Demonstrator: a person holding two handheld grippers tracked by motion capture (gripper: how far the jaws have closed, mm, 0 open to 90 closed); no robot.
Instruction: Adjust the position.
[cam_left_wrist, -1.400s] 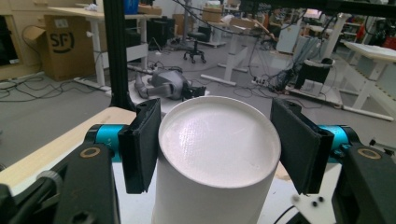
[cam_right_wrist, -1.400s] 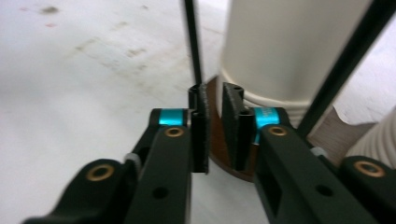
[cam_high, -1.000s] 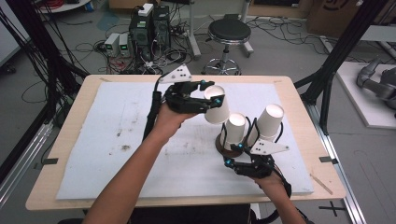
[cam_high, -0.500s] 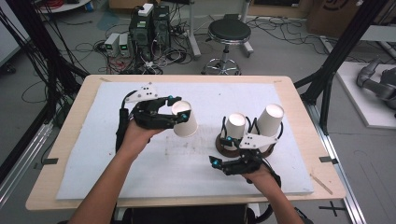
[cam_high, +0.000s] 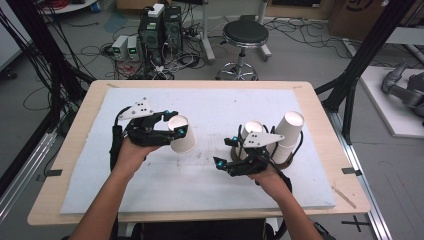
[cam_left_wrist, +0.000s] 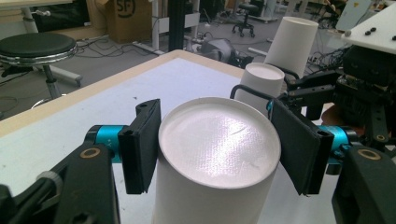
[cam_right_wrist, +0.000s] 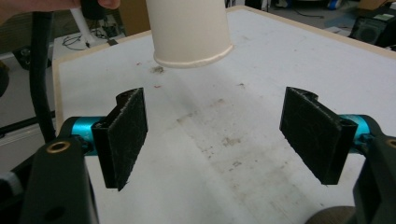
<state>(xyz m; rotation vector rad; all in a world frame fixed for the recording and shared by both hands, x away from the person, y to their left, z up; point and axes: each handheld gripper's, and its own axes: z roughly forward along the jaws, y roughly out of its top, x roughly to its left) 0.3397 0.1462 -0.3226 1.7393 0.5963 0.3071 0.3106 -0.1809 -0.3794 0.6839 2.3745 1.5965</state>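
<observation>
Pads of the right hand-held gripper (cam_right_wrist: 212, 140) are seen wide apart with nothing between them; its jaws have just been opening. This hand-held gripper (cam_high: 239, 165) is held low over the white mat (cam_high: 150, 190) on the table (cam_high: 65, 207), just in front of two other cups. One upturned cup (cam_high: 252, 131) stands just beyond it, and a taller cup stack (cam_high: 287, 131) is placed just beside that cup, to its right. Farther left, the left hand-held gripper (cam_high: 167, 132) is clamped on a white paper cup (cam_high: 181, 134). That cup (cam_left_wrist: 217, 158) is gripped on both sides by the pads and is held upside down, tilted, above the mat, well apart from the other cups.
</observation>
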